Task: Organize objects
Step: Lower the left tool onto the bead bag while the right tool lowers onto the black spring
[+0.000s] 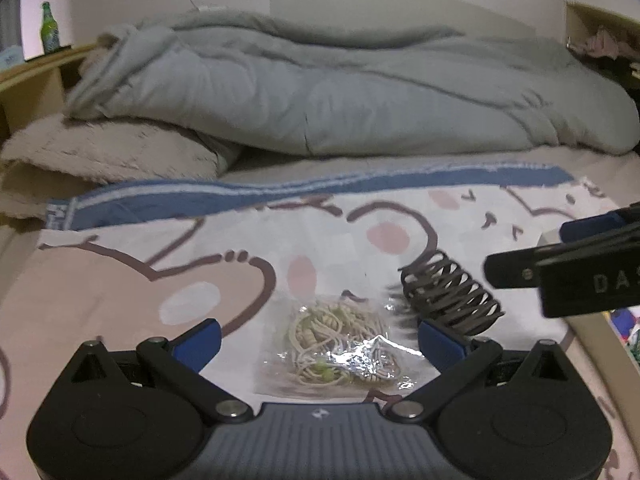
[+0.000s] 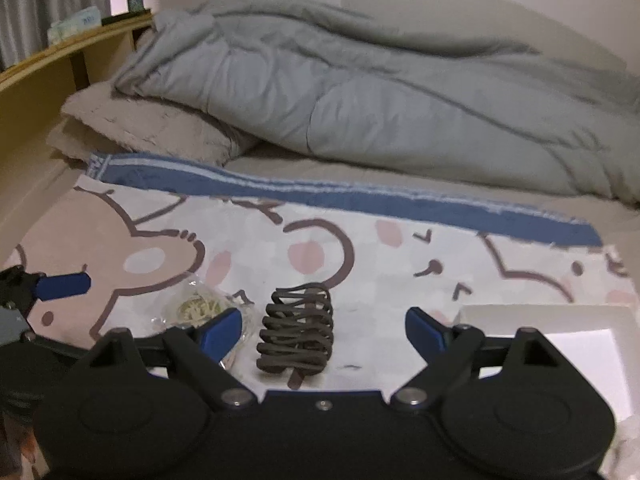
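Two loose items lie on the cartoon-print cloth [image 2: 380, 264]: a dark coiled cord bundle [image 2: 298, 330] near its front edge and, just left of the bundle, a clear bag of elastic bands [image 1: 344, 344]. Each tong seems to take one: the right gripper [image 2: 322, 330] straddles the bundle, wide apart and empty; the left gripper [image 1: 320, 340] spans the bag, open, grasping nothing

Bed [image 2: 280, 168] with quilt [image 2: 360, 92], cartoon cloth [image 2: 400, 272].

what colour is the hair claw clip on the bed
Dark brown; the hair claw clip shows best in the right wrist view.
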A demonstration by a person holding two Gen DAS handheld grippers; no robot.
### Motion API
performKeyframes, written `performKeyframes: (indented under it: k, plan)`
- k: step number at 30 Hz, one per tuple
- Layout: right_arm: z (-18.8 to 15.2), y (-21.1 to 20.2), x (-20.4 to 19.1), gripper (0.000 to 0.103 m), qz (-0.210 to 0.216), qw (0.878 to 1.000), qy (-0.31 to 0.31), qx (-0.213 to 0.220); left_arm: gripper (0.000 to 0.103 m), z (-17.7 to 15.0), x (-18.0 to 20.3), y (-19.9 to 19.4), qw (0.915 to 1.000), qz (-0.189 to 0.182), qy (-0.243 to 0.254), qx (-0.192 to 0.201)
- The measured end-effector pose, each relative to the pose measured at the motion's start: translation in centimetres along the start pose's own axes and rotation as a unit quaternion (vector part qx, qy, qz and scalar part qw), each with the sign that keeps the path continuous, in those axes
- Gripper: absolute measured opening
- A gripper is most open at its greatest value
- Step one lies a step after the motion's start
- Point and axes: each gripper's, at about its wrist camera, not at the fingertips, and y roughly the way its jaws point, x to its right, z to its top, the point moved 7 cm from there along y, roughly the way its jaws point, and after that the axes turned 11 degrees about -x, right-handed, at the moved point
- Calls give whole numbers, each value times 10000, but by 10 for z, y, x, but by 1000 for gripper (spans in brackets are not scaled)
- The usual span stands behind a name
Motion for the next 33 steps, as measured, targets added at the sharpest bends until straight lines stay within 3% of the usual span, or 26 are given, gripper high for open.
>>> performKeyframes:
  k: [4, 10, 16, 21, 29, 33]
  plan:
    - [0, 35, -2, 89, 207, 9994, 129, -260, 103, -3, 2, 29, 9995, -169, 127, -252]
    - [-1, 80, -7, 90, 281, 9979, 101, -569, 103, -5, 1, 58, 9983, -138, 328, -468]
    - [-1, 97, -12, 88, 279, 9969, -172, -713, 103, -1, 5, 72, 9976, -290, 260, -581]
    - [-2, 103, -11, 66, 397, 9960, -123, -786, 102, -2, 8, 80, 9972, -235, 187, -688]
    - [-3, 89, 2, 65, 448, 9969, 118, -643, 84, -4, -1, 73, 9966, -211, -196, -775]
    - [0, 67, 13, 65, 457, 9978, 223, -432, 80, -1, -10, 58, 9961, -111, -504, -713]
